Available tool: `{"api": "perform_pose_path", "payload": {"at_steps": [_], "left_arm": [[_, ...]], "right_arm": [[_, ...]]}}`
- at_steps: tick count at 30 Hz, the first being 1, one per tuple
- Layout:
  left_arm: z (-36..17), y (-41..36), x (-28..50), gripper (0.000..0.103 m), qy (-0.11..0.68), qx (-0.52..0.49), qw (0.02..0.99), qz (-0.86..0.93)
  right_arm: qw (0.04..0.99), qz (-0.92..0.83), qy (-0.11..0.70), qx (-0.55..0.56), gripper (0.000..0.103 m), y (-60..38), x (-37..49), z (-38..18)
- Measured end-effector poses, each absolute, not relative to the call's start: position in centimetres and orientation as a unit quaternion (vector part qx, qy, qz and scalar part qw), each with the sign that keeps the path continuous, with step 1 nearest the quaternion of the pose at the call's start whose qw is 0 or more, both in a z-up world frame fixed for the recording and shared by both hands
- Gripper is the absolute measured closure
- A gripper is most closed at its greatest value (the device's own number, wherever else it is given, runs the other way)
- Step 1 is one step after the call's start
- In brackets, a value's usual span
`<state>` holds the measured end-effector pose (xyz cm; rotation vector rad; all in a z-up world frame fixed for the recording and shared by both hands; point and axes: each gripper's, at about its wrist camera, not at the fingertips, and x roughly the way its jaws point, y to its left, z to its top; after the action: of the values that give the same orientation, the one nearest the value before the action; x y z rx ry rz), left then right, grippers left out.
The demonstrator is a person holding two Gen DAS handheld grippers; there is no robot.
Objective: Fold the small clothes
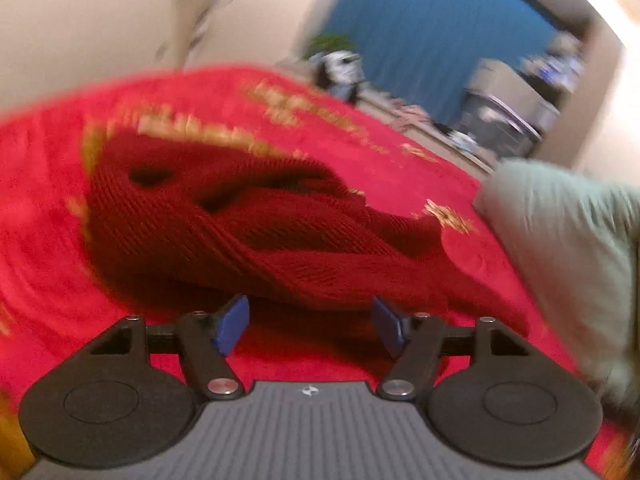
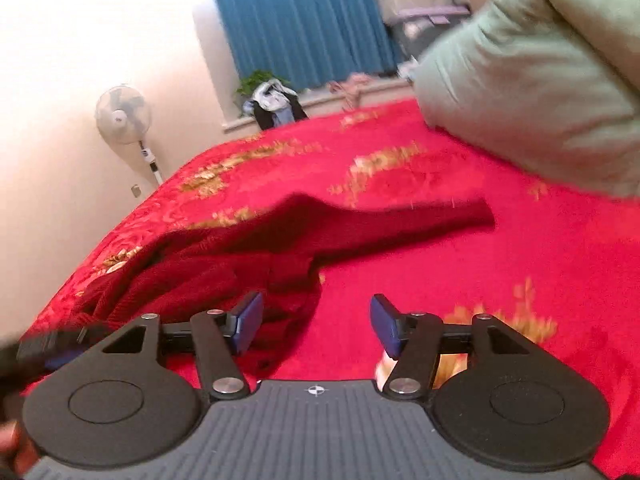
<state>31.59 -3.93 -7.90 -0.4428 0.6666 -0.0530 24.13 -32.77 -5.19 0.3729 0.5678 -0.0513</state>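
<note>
A dark red knitted garment (image 1: 248, 232) lies crumpled on a bright red bedspread (image 1: 40, 248) with gold patterns. My left gripper (image 1: 310, 326) is open and empty, its blue pads just short of the garment's near edge. In the right wrist view the same garment (image 2: 248, 248) lies to the left, with one sleeve stretched out to the right. My right gripper (image 2: 316, 326) is open and empty; its left pad is over the garment's near edge, its right pad over bare bedspread (image 2: 520, 248). Both views are blurred.
A pale green pillow (image 2: 540, 80) lies at the right of the bed, also in the left wrist view (image 1: 568, 248). A white standing fan (image 2: 124, 116) is by the wall. Blue curtains (image 2: 304, 20), a windowsill with clutter and a plant are behind the bed.
</note>
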Motion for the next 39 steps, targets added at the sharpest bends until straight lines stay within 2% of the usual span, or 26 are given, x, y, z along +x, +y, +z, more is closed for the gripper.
{"api": "perform_pose_path", "payload": {"at_steps": [4, 5, 6, 7, 8, 9, 13, 16, 20, 23, 25, 26, 27, 30, 31, 33, 36, 38, 39], "left_arm": [[-9.7, -3.6, 36.2, 0.036, 0.358, -0.317, 0.878, 0.015], [-10.0, -3.3, 37.0, 0.050, 0.360, -0.330, 0.872, 0.022], [-10.2, -2.9, 37.7, 0.073, 0.367, -0.333, 0.868, 0.028], [-10.3, -2.5, 38.2, 0.084, 0.377, -0.326, 0.866, 0.036], [-10.3, -2.0, 38.2, 0.090, 0.383, -0.321, 0.865, 0.035], [-9.8, -1.2, 37.8, 0.091, 0.380, -0.317, 0.869, 0.019], [-6.0, 2.7, 32.4, 0.092, 0.329, -0.183, 0.925, -0.054], [-5.6, 8.2, 27.5, 0.093, 0.307, -0.100, 0.945, -0.051], [-7.5, 16.8, 24.8, 0.092, 0.339, -0.041, 0.940, 0.013], [-8.5, 22.0, 24.9, 0.091, 0.354, -0.067, 0.932, 0.031], [-9.1, 23.7, 25.1, 0.091, 0.338, -0.090, 0.936, 0.044], [-9.6, 24.3, 25.1, 0.086, 0.327, -0.116, 0.937, 0.042], [-10.6, 25.1, 24.9, 0.076, 0.323, -0.154, 0.933, 0.033], [-12.1, 26.3, 25.5, 0.069, 0.356, -0.257, 0.898, -0.005], [-12.1, 26.4, 25.8, 0.065, 0.349, -0.271, 0.897, -0.017], [-12.3, 26.3, 26.7, 0.051, 0.354, -0.271, 0.895, -0.027], [-13.0, 26.4, 27.8, 0.051, 0.366, -0.275, 0.889, -0.039], [-13.0, 27.0, 27.5, 0.051, 0.350, -0.278, 0.894, -0.027], [-12.7, 27.4, 27.0, 0.051, 0.339, -0.280, 0.898, -0.014]], "right_arm": [[0.938, -0.010, 0.299, 0.176, 0.043, -32.4, 25.6, -7.0], [0.938, -0.008, 0.300, 0.173, 0.043, -32.4, 26.0, -7.2], [0.939, -0.005, 0.299, 0.170, 0.043, -32.4, 26.3, -7.4], [0.939, -0.004, 0.299, 0.167, 0.044, -32.5, 26.6, -7.6], [0.939, -0.009, 0.300, 0.169, 0.044, -32.6, 26.7, -7.8], [0.937, -0.016, 0.302, 0.175, 0.044, -32.9, 26.9, -8.0], [0.933, -0.030, 0.303, 0.194, 0.044, -33.8, 27.4, -8.4], [0.934, -0.028, 0.296, 0.199, 0.044, -33.9, 27.3, -8.2], [0.935, -0.024, 0.297, 0.194, 0.044, -33.3, 27.1, -8.5], [0.932, -0.016, 0.305, 0.193, 0.044, -32.7, 27.2, -9.3], [0.928, -0.001, 0.314, 0.198, 0.044, -32.0, 27.4, -9.8], [0.927, 0.008, 0.320, 0.198, 0.044, -31.6, 27.6, -10.2], [0.925, 0.016, 0.323, 0.198, 0.043, -31.2, 27.8, -10.5], [0.922, 0.040, 0.330, 0.200, 0.042, -30.4, 28.4, -11.1], [0.922, 0.046, 0.330, 0.198, 0.040, -30.2, 28.7, -11.1], [0.924, 0.052, 0.328, 0.192, 0.038, -29.7, 29.8, -11.2], [0.913, 0.069, 0.341, 0.214, 0.035, -28.8, 32.2, -11.9], [0.901, 0.079, 0.364, 0.221, 0.035, -27.9, 33.9, -12.7], [0.900, 0.090, 0.367, 0.218, 0.032, -27.2, 34.6, -12.8]]}}
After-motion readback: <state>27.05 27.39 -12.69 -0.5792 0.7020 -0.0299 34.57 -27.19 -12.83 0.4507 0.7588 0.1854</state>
